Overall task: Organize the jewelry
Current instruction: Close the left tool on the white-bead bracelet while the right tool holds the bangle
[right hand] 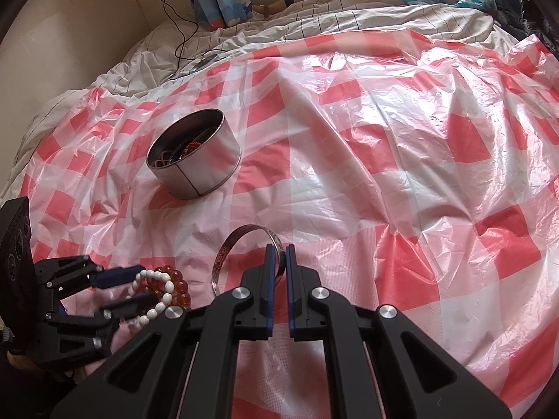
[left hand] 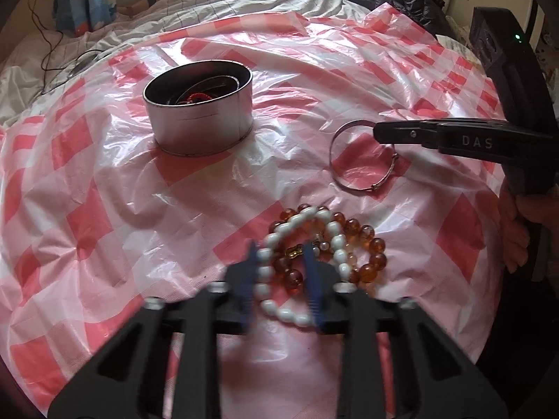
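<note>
Two claws on the jewelry, tin waiting behind

The right claw is clenched on the rim of the silver bangle, which stands tilted on the sheet. The left claw has its blue fingers straddling the white bead bracelet, atop the amber bead bracelet; whether they pinch it I cannot tell. The round metal tin, with jewelry inside, sits well apart behind. All lie on a red-and-white checked plastic sheet over a bed with rumpled pale bedding
</note>
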Motion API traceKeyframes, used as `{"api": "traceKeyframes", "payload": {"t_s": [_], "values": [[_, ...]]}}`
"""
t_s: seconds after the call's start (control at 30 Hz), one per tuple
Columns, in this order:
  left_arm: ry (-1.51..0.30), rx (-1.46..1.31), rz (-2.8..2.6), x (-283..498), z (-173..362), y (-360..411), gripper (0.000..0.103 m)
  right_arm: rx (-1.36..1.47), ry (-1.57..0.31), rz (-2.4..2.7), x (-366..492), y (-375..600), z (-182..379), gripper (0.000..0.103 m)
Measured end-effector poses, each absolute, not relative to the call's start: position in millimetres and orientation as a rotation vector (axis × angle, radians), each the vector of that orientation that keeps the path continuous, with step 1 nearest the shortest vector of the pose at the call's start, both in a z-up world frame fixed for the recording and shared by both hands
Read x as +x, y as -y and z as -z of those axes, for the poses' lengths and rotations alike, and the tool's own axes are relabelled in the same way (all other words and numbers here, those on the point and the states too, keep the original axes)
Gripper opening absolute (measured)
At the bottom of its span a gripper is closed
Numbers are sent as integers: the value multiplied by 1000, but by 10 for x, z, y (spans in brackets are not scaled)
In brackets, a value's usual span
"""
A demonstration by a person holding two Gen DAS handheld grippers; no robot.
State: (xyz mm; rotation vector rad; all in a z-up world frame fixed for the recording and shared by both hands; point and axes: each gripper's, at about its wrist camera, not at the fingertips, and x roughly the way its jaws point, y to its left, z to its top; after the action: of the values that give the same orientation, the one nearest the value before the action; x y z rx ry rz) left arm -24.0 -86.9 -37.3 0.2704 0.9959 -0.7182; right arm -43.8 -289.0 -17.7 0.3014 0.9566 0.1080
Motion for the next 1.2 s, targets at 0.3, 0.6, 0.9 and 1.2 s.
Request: {"api": "traceKeyframes", "payload": {"t_s": [0.3, 0.6, 0.9, 1.2], "values": [[-993, 138, 746, -170, 206, 634, 10, 304, -956, -109, -439, 2893, 180, 6], [-980, 105, 675, -44, 66, 453, 10, 313, -929, -111, -454, 2913, 123, 6], [-996, 66, 602, 111, 100, 188, 10, 307, -928, -117, -446, 2896, 115, 6], [-1027, 106, 618, 183, 332, 392, 32, 307, -934, -120, -445, 2881, 121, 6]]}}
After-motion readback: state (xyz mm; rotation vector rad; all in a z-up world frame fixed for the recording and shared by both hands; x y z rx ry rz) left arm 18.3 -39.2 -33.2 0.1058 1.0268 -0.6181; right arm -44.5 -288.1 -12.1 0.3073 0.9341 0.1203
